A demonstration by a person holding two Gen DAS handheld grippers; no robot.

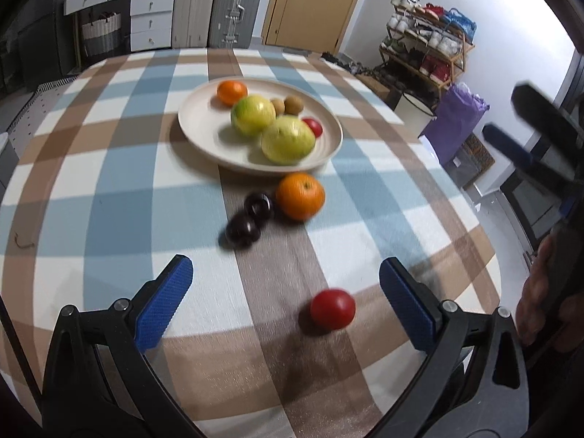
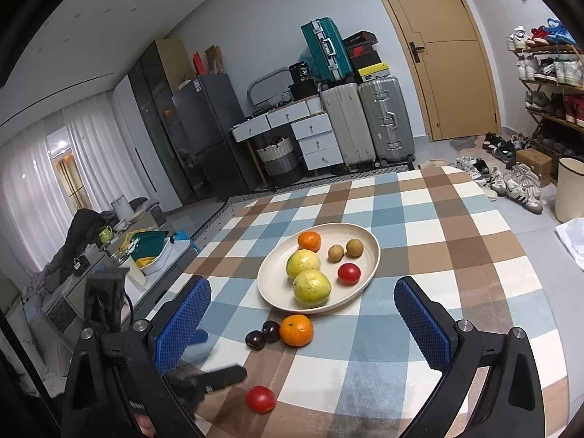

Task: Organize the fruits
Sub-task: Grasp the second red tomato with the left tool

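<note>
A cream plate (image 1: 189, 116) (image 2: 376, 252) holds an orange (image 1: 231, 92), two yellow-green fruits (image 1: 252, 115), two small brown fruits (image 1: 294, 104) and a red tomato (image 1: 314, 127). In front of it on the checked cloth lie a loose orange (image 1: 300, 195) (image 2: 296, 330) and two dark plums (image 1: 242, 231) (image 2: 254, 339). Nearer me lies a second red tomato (image 1: 333, 308) (image 2: 260, 398). My left gripper (image 1: 285, 262) (image 2: 224, 354) is open and tilted down over this tomato, which sits between its fingers nearer the right one. My right gripper (image 2: 302, 284) (image 1: 503, 113) stands wide open, empty, short of the plate.
The checked tablecloth (image 1: 109, 182) covers the whole table, whose right edge (image 1: 485, 219) drops to the floor. A purple bag (image 1: 456, 116), a bin (image 2: 569, 189) and a shoe rack (image 2: 547, 84) stand beyond it. Suitcases (image 2: 365, 124) and drawers line the far wall.
</note>
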